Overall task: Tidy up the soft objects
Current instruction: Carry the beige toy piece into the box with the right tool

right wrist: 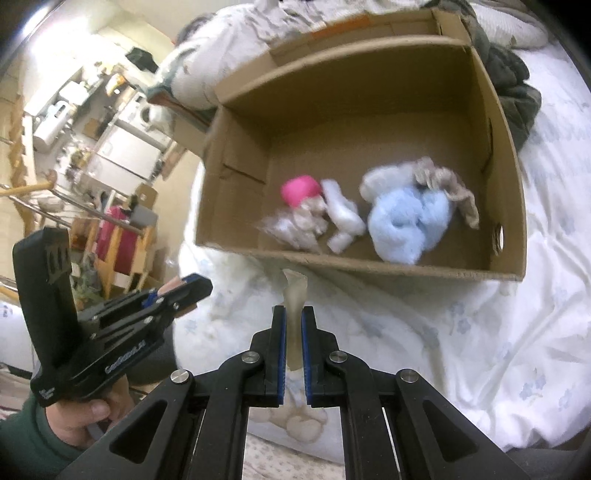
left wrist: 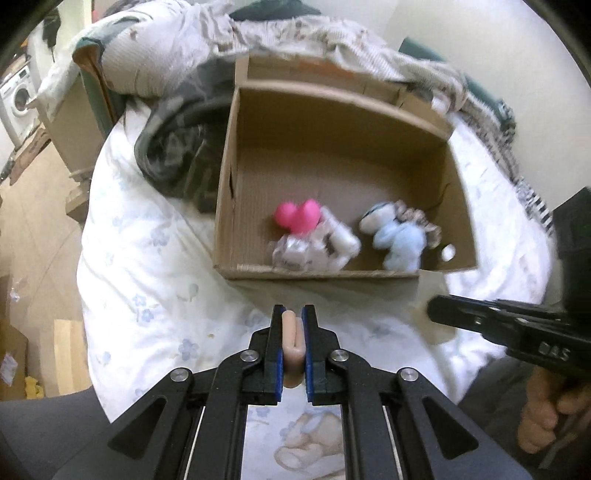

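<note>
An open cardboard box (left wrist: 226,155) (right wrist: 511,155) lies on the white floral duvet. Inside it are a pink soft toy (left wrist: 297,216) (right wrist: 299,190), a white wrapped bundle (left wrist: 314,247) (right wrist: 341,218) and a light blue plush (left wrist: 400,236) (right wrist: 404,218). My left gripper (left wrist: 293,321) is shut on a folded beige soft piece (left wrist: 293,343), just short of the box's near wall. It also shows in the right wrist view (right wrist: 186,290). My right gripper (right wrist: 293,321) is shut on a pale translucent soft strip (right wrist: 294,314) before the box; in the left wrist view (left wrist: 437,310) it sits at right.
A dark grey garment (left wrist: 173,155) (right wrist: 513,92) lies beside the box. Pillows and a patterned blanket (left wrist: 295,33) lie behind it. The duvet (left wrist: 147,266) (right wrist: 461,332) drops off at left to a floor with furniture and a washing machine (left wrist: 18,99).
</note>
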Demonstrator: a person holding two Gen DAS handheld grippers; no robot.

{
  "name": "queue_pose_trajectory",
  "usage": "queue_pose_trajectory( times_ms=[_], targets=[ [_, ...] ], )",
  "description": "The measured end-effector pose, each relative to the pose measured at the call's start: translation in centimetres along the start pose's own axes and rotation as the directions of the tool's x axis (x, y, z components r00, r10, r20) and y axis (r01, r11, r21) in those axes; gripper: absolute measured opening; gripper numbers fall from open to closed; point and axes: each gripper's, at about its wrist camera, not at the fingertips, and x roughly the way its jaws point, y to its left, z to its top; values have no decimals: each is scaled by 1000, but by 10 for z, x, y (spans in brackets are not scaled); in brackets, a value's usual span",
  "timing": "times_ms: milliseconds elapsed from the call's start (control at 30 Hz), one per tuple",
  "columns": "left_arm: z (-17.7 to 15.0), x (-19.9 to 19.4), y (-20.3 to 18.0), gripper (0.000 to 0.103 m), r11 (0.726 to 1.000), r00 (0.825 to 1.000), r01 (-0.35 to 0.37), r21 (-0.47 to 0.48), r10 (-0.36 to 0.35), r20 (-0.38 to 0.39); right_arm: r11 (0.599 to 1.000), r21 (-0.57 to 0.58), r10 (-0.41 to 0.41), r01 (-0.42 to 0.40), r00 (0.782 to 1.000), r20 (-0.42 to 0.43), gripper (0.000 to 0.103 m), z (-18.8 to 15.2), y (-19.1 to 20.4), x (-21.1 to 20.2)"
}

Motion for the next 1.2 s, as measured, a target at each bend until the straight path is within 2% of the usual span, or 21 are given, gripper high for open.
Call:
queue_pose_trajectory(
  times_ms=[167, 333, 467, 600, 800, 1033, 1200],
  targets=[
    [19, -29, -4, 8, 1000, 996, 16, -9, -15, 85, 994, 18, 104, -107, 986, 134, 9, 9, 3, -28],
    [44, -44, -10, 8, 1000, 988, 19, 14, -21, 152, 987, 43, 136, -152, 958, 252, 9, 18, -2, -49],
    [59, -46, -15, 8, 999, 984, 16, 40, -23, 176, 981, 91, 134, -170, 942, 308, 9, 28, -10, -56],
    [70, -36, -18, 8, 999, 986, 33, 41, -39, 164, 975, 136, 124, -175, 940, 318, 9, 35, -22, -55],
    [81, -9, -28, 8, 997, 990, 34, 63, -42, 133, 973, 183, 76, -137, 949, 306, 9, 43, -33, -45],
    [87, 21, -32, 8, 994, 994, 15, 104, -25, 102, 975, 204, 29, -84, 966, 257, 10, 48, -39, -27],
    [84, 46, -28, 9, 996, 998, 12, 86, -17, 64, 978, 199, 11, -55, 976, 218, 10, 52, -39, -16]
  ],
)
